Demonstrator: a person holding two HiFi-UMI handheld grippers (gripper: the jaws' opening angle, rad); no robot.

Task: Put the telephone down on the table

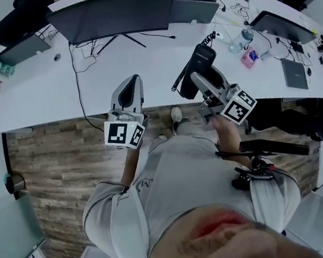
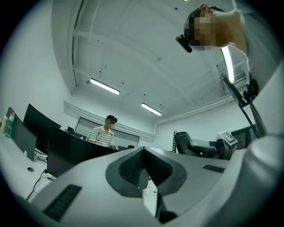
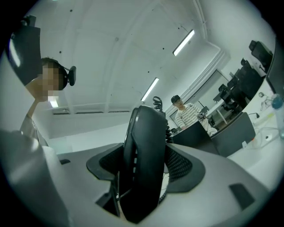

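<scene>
Telephone (image 1: 201,55) is pinched between the right gripper's (image 1: 197,80) fingers, seemingly in the air over the bench's (image 1: 39,94) near edge, so setting it down remains. Left gripper (image 1: 135,78) fingers are pressed together, empty.

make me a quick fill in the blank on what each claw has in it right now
1. The right claw is shut on the black ____.
2. The left claw, jaws together, holds ____.
3. A coiled ____ hangs from the thing that the right claw grips.
Missing: telephone; nothing; cord
</scene>
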